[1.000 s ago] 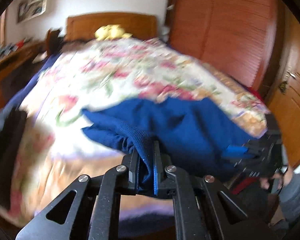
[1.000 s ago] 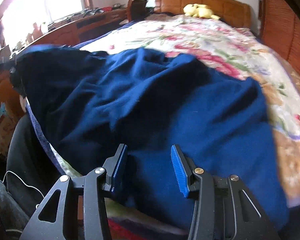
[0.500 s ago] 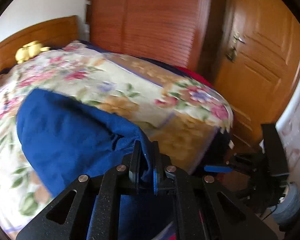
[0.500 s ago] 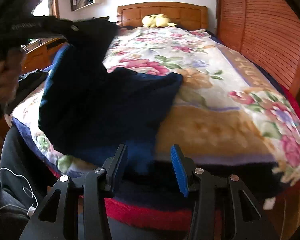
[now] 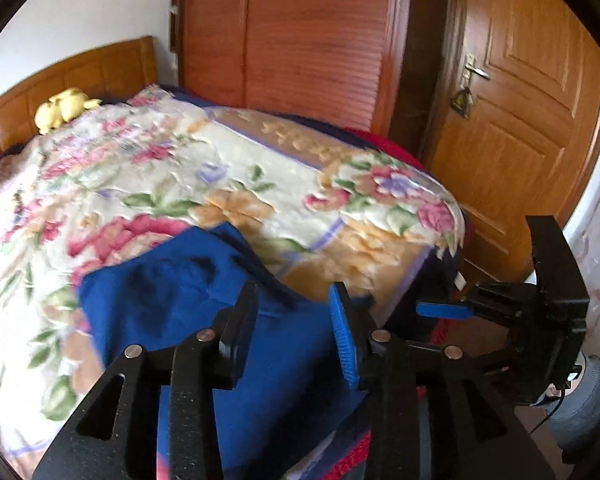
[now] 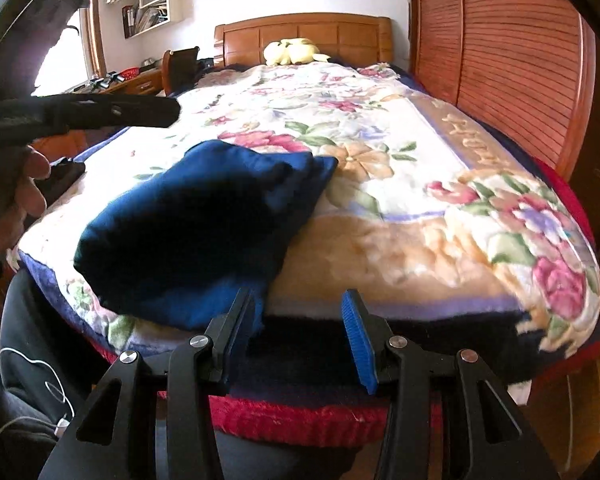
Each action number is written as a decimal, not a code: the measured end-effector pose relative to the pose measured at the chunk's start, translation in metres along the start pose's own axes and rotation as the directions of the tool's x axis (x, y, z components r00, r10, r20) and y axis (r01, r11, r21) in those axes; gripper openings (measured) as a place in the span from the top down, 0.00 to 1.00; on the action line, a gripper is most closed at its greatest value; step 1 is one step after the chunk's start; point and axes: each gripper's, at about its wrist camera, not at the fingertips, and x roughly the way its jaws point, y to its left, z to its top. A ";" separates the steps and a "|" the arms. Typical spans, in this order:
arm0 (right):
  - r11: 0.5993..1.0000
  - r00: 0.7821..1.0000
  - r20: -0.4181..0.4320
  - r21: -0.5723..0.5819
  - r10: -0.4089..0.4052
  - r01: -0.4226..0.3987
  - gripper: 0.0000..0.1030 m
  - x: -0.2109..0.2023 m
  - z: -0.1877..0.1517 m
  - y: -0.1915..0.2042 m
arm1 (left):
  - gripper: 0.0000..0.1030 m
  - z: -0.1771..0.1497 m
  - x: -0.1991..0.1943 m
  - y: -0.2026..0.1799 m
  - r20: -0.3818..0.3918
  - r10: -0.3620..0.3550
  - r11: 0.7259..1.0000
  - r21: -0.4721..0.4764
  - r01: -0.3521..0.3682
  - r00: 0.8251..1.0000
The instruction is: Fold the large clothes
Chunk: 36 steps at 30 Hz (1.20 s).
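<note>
A dark blue garment [image 6: 204, 220] lies folded over in a thick bundle on the floral blanket, near the foot edge of the bed. My left gripper [image 5: 294, 300] hovers over its near edge with the jaws opening. Blue cloth [image 5: 172, 304] shows below and between the fingers, but the pads do not press on it. My right gripper [image 6: 298, 304] stands open just past the bed's foot edge, to the right of the bundle, with nothing between its fingers. It also shows from the side in the left wrist view, as the right gripper [image 5: 440, 310].
The floral blanket [image 6: 380, 168] covers the bed. A yellow plush toy [image 6: 292, 50] sits by the wooden headboard. Louvred wardrobe doors [image 6: 500, 60] run along the right, and a wooden door [image 5: 520, 140] stands beyond the foot. A desk [image 6: 132, 80] lies left. A hand [image 6: 16, 200] holds the left gripper.
The left gripper carried the garment's edge across, folding it over, then parted its jaws and let the cloth go. The right gripper drew back to the foot edge, still open.
</note>
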 end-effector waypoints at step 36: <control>0.997 0.986 -0.145 -0.007 0.077 -0.079 0.40 0.092 0.060 0.039 | 0.61 -0.111 -0.020 0.146 -0.050 0.167 0.954 -0.246 -0.174 0.985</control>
